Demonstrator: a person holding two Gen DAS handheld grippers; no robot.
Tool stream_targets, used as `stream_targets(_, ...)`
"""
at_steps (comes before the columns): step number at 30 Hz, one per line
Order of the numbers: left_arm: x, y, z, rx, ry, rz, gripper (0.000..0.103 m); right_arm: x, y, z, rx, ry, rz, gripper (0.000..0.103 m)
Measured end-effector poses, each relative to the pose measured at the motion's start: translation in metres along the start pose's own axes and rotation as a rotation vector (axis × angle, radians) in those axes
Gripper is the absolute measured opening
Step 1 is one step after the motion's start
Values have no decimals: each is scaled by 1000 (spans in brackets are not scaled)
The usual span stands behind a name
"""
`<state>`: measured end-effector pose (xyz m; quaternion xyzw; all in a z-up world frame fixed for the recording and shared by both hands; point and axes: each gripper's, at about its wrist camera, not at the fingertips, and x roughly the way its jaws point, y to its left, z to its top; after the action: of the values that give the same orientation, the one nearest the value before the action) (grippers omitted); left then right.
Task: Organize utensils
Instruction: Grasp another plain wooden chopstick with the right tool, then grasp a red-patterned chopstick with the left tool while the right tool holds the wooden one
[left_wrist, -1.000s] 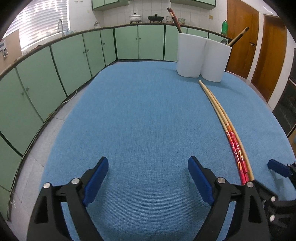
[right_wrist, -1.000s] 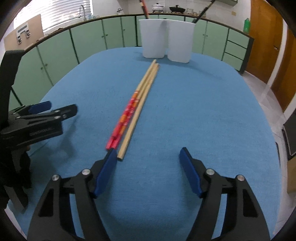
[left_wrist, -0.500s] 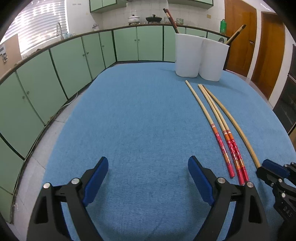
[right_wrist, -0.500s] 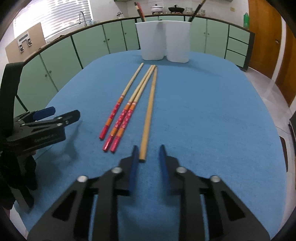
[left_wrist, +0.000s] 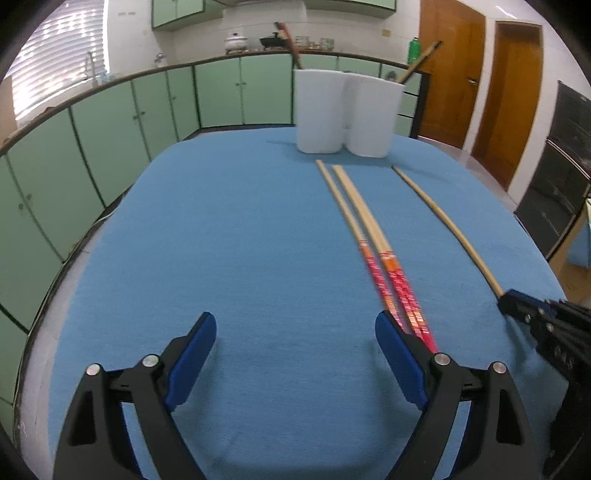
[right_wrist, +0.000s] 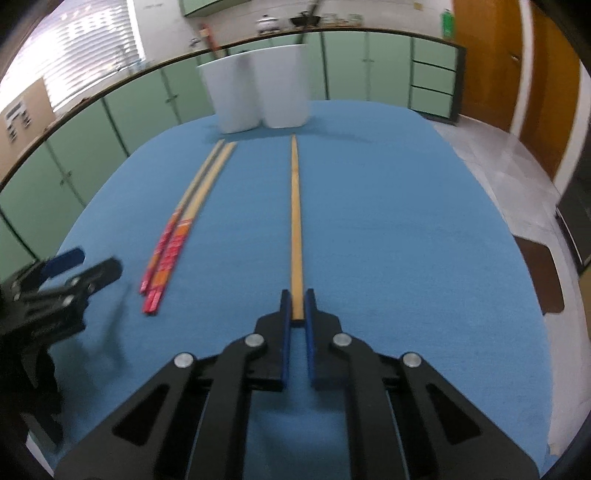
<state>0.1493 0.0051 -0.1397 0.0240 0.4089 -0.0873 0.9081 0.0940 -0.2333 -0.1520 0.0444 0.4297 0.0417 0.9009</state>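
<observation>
Red-handled chopsticks (left_wrist: 373, 229) (right_wrist: 184, 221) lie side by side on the blue tablecloth (left_wrist: 240, 221), pointing at two white holders (left_wrist: 321, 110) (right_wrist: 258, 92). A plain wooden chopstick (right_wrist: 295, 206) (left_wrist: 439, 218) lies apart on their right. My right gripper (right_wrist: 297, 306) (left_wrist: 513, 299) is closing on its near end, and the pads press it from both sides. My left gripper (left_wrist: 295, 325) (right_wrist: 74, 266) stands wide open over bare cloth. Its right finger (left_wrist: 395, 343) covers the red ends.
Each white holder has a dark-handled utensil standing in it. Green cabinets (left_wrist: 110, 125) curve round the far and left sides of the table. Wooden doors (left_wrist: 509, 96) are at the right. Tiled floor (right_wrist: 517, 155) lies past the table's right edge.
The right gripper went from wide open to shut on the plain chopstick, which now lies clear to the right of the red ones. The left gripper shifted right, up to the red ends.
</observation>
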Motion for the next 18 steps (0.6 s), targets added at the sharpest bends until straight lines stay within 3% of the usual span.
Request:
stream_targets(7, 2, -15, -2, 36, 13, -32, 86, 3, -4, 0, -2, -4, -10, 6)
stream_targets(15, 12, -21, -3, 52, 55, -10, 87, 2, -8, -1, 4, -2, 0, 6)
stream_targets(18, 15, -19, -2, 33, 65, 31, 86, 2, -7, -1, 5, -3, 2, 7)
